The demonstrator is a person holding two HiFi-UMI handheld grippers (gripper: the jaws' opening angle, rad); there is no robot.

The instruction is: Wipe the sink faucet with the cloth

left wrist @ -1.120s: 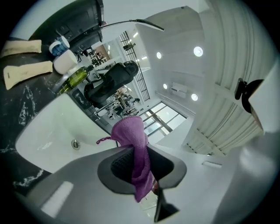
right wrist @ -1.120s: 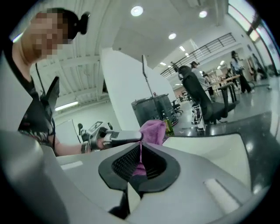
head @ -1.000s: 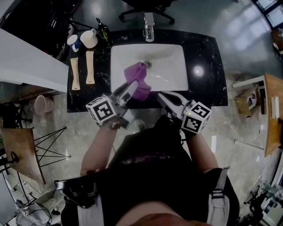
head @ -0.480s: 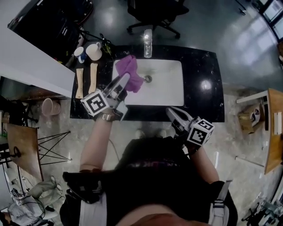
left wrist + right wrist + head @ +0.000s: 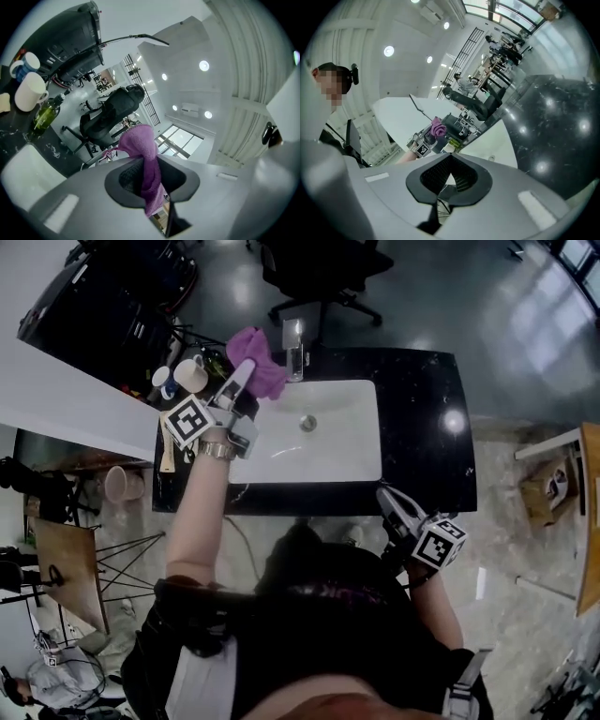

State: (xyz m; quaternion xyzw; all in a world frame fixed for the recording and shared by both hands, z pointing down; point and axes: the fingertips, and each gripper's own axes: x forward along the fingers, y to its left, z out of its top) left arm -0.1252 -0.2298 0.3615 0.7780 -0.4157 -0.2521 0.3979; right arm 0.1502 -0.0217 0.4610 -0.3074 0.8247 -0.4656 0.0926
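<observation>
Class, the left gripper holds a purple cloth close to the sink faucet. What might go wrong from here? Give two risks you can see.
1. The cloth is pinched by only one fold in the fingers of the left gripper; rubbing the faucet might drag it loose.
2. The mug and green bottle stand close beside the faucet; a wide wiping sweep could knock them.

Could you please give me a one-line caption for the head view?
Left gripper holds the purple cloth beside the faucet behind the white sink.
</observation>
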